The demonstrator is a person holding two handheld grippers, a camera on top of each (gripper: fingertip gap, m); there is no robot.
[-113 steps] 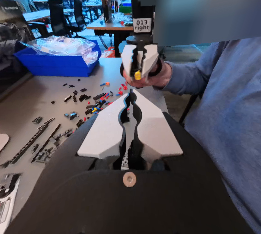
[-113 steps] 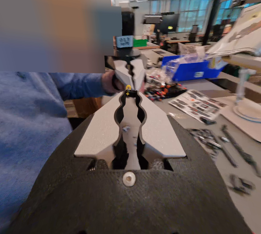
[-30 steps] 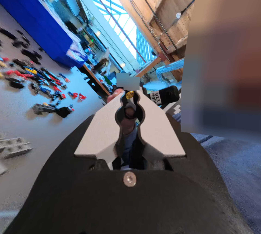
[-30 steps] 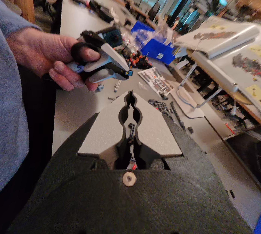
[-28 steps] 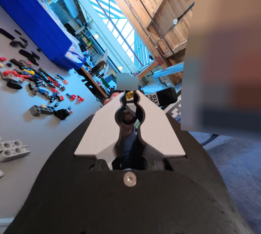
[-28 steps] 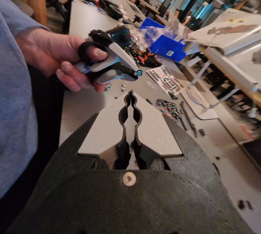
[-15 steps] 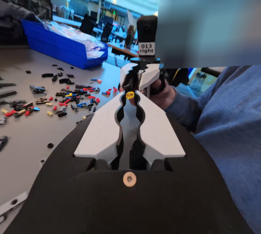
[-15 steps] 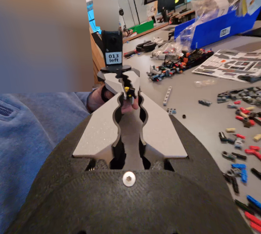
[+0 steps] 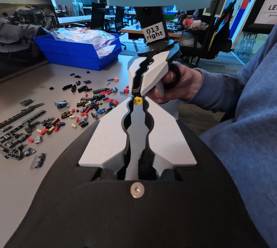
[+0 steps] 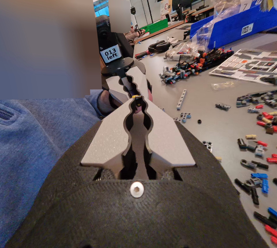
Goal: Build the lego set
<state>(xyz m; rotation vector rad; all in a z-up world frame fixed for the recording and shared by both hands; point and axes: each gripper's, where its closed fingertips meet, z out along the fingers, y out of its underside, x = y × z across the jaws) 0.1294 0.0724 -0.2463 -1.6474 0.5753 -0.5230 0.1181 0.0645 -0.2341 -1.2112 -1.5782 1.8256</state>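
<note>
Lego-wise, the action is all in mid-air above the table [image 9: 104, 143] edge: the left gripper [image 9: 137, 101] is clamped on a small yellow pin [image 9: 137, 100], round-headed with a cross-shaped slot in its face, and the right gripper [image 9: 136, 90] comes nose-to-nose with it, closed on a tiny black piece [image 9: 136, 90] that sits right against the pin. From the right wrist view the black piece [image 10: 137, 97] hides most of the yellow.

What could go wrong, I'd guess: both parts are tiny, glossy hard plastic, and each is pinched only at the very fingertips. If the two aren't lined up on one axis, pushing could twist the pin in the grip or pop it out, and it'd drop among the loose pieces [image 9: 93, 105] of red, blue and black scattered below, or off the table edge. Squeezing harder on a round pin could also just squirt it sideways.

The fingers [image 9: 110, 138] are matte, grainy white with wavy black inner edges. A blue bin [image 9: 75, 55] with crinkly clear bags sits well behind.
</note>
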